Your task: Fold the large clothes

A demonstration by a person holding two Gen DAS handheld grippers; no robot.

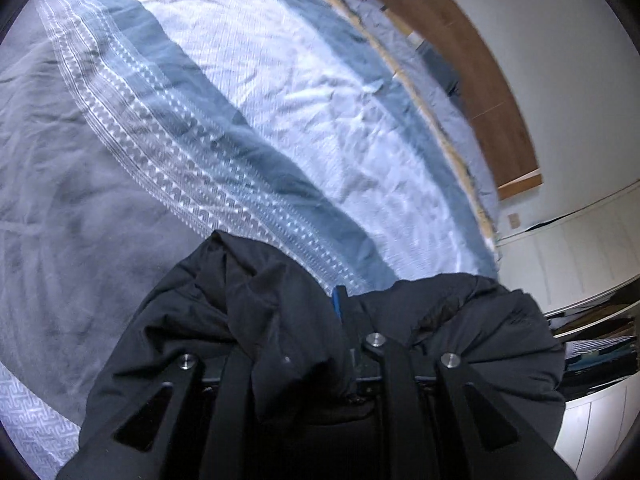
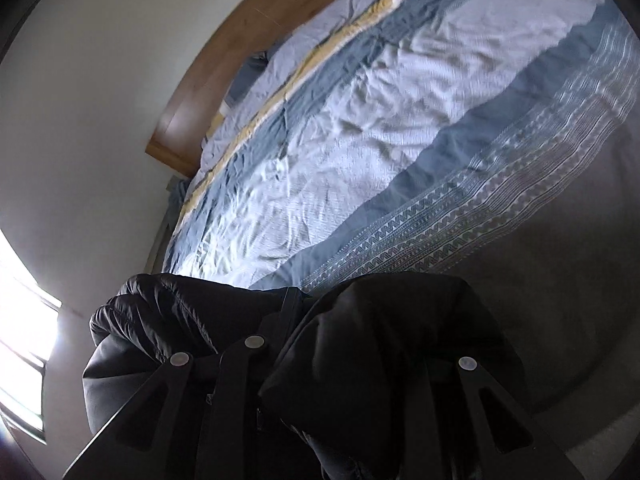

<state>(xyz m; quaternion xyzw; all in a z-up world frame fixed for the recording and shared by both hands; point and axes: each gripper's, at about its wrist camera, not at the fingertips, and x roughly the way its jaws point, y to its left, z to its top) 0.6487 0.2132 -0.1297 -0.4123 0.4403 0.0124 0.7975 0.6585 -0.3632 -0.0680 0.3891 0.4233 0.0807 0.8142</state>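
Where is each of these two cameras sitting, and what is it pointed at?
Left wrist: rides on the left tongs, looking along them over the black jacket to the striped bedcover; only the tongs show, no hand.
Right wrist: rides on the right tongs, facing the same bedcover and the wooden headboard; again only the tongs show.
Shared: both tongs clamp the jacket, with bed, headboard and wall beyond.

The black puffy padded jacket (image 1: 256,320) hangs bunched and creased, draped over both pairs of fingers, its quilted, slightly shiny fabric (image 2: 380,340) gathered in thick folds around them, hiding the tips.
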